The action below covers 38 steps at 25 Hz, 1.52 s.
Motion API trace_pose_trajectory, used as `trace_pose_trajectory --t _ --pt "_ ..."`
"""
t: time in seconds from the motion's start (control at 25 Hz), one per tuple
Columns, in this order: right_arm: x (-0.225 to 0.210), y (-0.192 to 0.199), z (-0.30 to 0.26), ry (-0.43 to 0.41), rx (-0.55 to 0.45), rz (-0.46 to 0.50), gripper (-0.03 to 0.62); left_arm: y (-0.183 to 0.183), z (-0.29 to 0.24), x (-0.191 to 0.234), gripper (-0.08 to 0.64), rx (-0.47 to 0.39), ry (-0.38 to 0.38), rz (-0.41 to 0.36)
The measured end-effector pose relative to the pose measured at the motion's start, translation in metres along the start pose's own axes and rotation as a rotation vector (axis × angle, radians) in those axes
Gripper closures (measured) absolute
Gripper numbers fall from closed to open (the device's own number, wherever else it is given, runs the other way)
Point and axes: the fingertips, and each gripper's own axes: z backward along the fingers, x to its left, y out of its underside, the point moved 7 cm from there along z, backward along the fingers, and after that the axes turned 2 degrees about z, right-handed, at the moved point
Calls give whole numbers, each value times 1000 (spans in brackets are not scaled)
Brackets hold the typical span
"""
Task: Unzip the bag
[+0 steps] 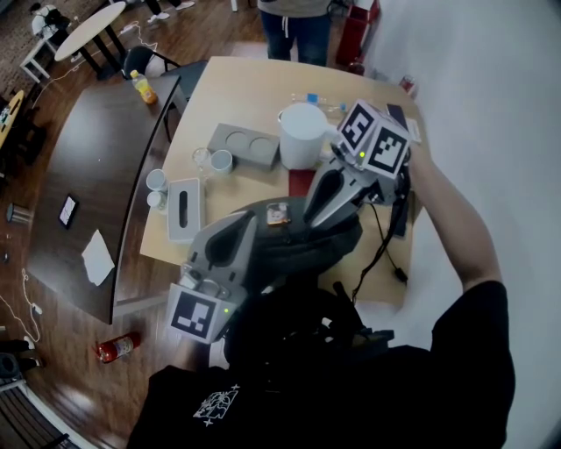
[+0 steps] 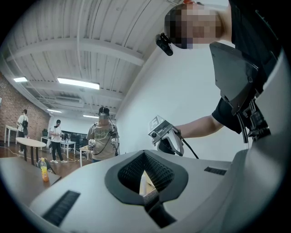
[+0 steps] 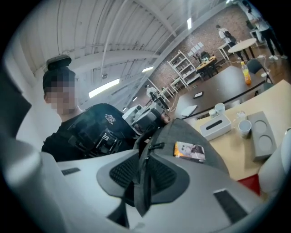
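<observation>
A dark grey bag [image 1: 298, 250] lies on the near edge of the wooden table [image 1: 237, 88], with a small picture card [image 1: 278, 213] on top. My right gripper [image 1: 308, 215] comes down on it from the right. In the right gripper view the jaws of that gripper [image 3: 143, 175] are closed on a grey strap of the bag [image 3: 191, 136], and a black zipper pull [image 3: 157, 146] shows just beyond them. My left gripper [image 1: 238, 230] touches the bag's left end. In its own view this gripper [image 2: 145, 175] is shut and points upward; whether it pinches fabric is hidden.
A white pitcher [image 1: 302, 136], a grey two-cup tray [image 1: 245, 145], small cups [image 1: 221, 160] and a tissue box [image 1: 184, 209] stand behind the bag. A black cable [image 1: 381, 245] hangs over the table's right edge. A person [image 1: 296, 26] stands at the far end.
</observation>
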Motion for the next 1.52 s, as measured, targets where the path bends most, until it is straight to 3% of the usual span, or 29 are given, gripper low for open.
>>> trace_pose_trajectory --t 0.28,0.6,0.96,1.08,1.52 --pt "-1 1 -9 -3 41 -55 489 -2 0 0 563 -1 4 -4" --pt "4 10 -4 121 140 -4 494 0 0 0 563 6 10 -4" --pt "26 2 -29 417 408 229 486 -2 -1 -1 563 7 13 -26" --pt "32 1 -33 508 493 306 528 -2 0 -1 563 4 12 -20" --pt "60 -3 -31 726 524 449 532 -4 -2 -2 563 10 20 -23"
